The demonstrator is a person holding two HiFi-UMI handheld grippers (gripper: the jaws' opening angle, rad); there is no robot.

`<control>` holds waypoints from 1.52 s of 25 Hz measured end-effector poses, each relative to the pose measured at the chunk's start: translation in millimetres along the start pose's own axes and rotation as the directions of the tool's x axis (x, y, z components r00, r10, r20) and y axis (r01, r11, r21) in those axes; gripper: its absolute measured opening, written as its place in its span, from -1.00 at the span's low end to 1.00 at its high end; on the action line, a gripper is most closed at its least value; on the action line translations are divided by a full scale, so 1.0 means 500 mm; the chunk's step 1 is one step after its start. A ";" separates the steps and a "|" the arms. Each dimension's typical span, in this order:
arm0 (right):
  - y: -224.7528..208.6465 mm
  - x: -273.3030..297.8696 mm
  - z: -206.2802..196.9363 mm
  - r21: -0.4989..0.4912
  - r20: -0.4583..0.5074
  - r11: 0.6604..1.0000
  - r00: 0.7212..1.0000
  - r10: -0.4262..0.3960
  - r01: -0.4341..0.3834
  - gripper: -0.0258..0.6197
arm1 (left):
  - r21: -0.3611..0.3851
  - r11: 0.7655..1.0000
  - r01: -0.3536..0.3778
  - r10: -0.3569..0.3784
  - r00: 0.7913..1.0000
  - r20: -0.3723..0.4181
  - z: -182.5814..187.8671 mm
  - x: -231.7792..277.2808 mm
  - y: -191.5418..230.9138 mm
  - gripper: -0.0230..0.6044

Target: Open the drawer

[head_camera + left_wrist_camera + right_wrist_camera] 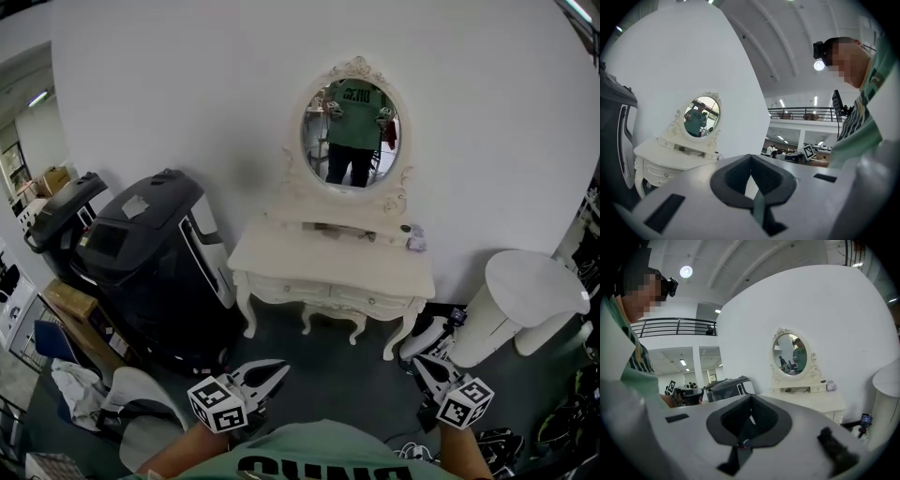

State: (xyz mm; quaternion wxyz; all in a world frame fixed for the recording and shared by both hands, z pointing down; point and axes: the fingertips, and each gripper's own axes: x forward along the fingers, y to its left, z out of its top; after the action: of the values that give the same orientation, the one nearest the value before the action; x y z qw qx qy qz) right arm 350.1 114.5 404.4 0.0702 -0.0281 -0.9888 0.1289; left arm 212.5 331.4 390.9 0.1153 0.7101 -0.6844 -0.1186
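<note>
The drawer (292, 289) is sitting shut in the front of the white dressing table (401, 302), which is standing against the wall (187, 84) at twelve o'clock from the person. A second drawer front is lying just beside it toward three o'clock, shut as well, so whatever either one is holding is hidden. The left hand-held gripper (279, 370) is hanging at about seven o'clock of the table, well apart from it. Its jaws are pressed together at the tips with nothing between them, and only white wall is showing through the padded gap behind the tips. The right hand-held gripper (419, 363) is hanging at about five o'clock of the table, likewise apart from it, with its jaws closed on nothing. On the surface (319, 258), at its three o'clock end, a small item (416, 242) is resting, too small to make out. The oval mirror (352, 134) above is reflecting the person in a green shirt. At ten o'clock a big black machine (150, 262) is standing just beside the table, and a cardboard box (75, 314) is lying half hidden behind it, its contents out of sight. At two o'clock a white stand (525, 291) is leaning into view, its base hard to make out. The person's forearms are being cut off by the bottom edge.
</note>
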 end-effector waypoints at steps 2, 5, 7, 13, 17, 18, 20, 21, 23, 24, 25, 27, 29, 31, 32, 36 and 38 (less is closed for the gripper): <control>0.023 0.053 0.020 -0.017 0.004 1.000 1.000 -0.011 0.011 -0.89 | 0.016 1.000 0.024 -0.024 1.000 -0.002 0.034 -0.013 0.051 -0.90; 0.038 0.123 0.049 -0.029 0.027 0.998 0.998 -0.048 0.049 -0.88 | 0.045 0.997 0.055 -0.055 0.998 -0.003 0.086 -0.030 0.128 -0.90; 0.043 0.168 0.060 -0.019 0.043 0.997 0.996 -0.074 0.075 -0.88 | 0.052 0.996 0.070 -0.070 0.998 0.001 0.116 -0.043 0.176 -0.90; 0.063 0.290 0.069 -0.020 0.024 0.995 0.995 -0.093 0.094 -0.89 | 0.062 0.995 0.073 -0.073 0.997 0.012 0.167 -0.065 0.301 -0.90; 0.054 0.337 0.073 -0.029 0.004 0.995 0.996 -0.092 0.092 -0.88 | 0.043 0.997 0.064 -0.065 0.998 0.017 0.175 -0.058 0.353 -0.90; 0.045 0.343 0.078 -0.033 0.003 0.995 0.996 -0.092 0.092 -0.88 | 0.040 0.997 0.063 -0.064 0.998 0.015 0.174 -0.050 0.360 -0.90; 0.018 0.351 0.084 -0.026 0.006 0.996 0.996 -0.089 0.090 -0.89 | 0.038 0.998 0.059 -0.059 0.998 0.013 0.172 -0.027 0.371 -0.90; -0.001 0.356 0.084 -0.016 0.009 0.996 0.996 -0.086 0.087 -0.88 | 0.037 0.998 0.054 -0.055 0.998 0.011 0.171 -0.012 0.377 -0.90; -0.043 0.364 0.083 -0.001 0.013 0.997 0.997 -0.078 0.078 -0.88 | 0.041 0.998 0.044 -0.045 0.999 0.010 0.171 0.022 0.384 -0.90; -0.064 0.367 0.085 0.003 0.014 0.997 0.997 -0.072 0.071 -0.88 | 0.048 0.998 0.039 -0.039 0.999 0.010 0.173 0.042 0.385 -0.90; -0.086 0.370 0.088 0.003 0.015 0.998 0.998 -0.062 0.062 -0.89 | 0.058 0.998 0.030 -0.030 0.999 0.011 0.175 0.062 0.386 -0.90; -0.131 0.379 0.103 -0.010 0.011 0.999 0.999 -0.033 0.033 -0.88 | 0.071 0.997 -0.003 0.002 1.000 0.017 0.181 0.105 0.390 -0.90; -0.185 0.392 0.122 -0.021 0.002 1.000 1.000 0.006 -0.006 -0.88 | 0.070 0.997 -0.040 0.038 0.999 0.031 0.188 0.156 0.390 -0.90; -0.238 0.400 0.142 -0.028 -0.004 0.999 0.999 0.045 -0.045 -0.88 | 0.062 0.996 -0.066 0.063 0.997 0.042 0.191 0.208 0.383 -0.90; -0.263 0.403 0.152 -0.036 -0.006 0.997 0.998 0.062 -0.063 -0.89 | 0.058 0.995 -0.078 0.075 0.996 0.047 0.192 0.232 0.380 -0.90; -0.355 0.417 0.182 -0.050 -0.014 0.992 0.993 0.116 -0.116 -0.88 | 0.058 0.991 -0.123 0.119 0.991 0.063 0.195 0.317 0.372 -0.90; -0.391 0.429 0.193 -0.054 -0.021 0.988 0.990 0.141 -0.142 -0.88 | 0.059 0.988 -0.140 0.136 0.988 0.068 0.195 0.353 0.370 -0.90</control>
State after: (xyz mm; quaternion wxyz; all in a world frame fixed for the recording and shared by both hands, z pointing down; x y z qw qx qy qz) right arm 116.8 -82.4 391.1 0.0684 -0.1012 -0.9869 0.1058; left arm 12.4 148.1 357.1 0.0787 0.6604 -0.7385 -0.1109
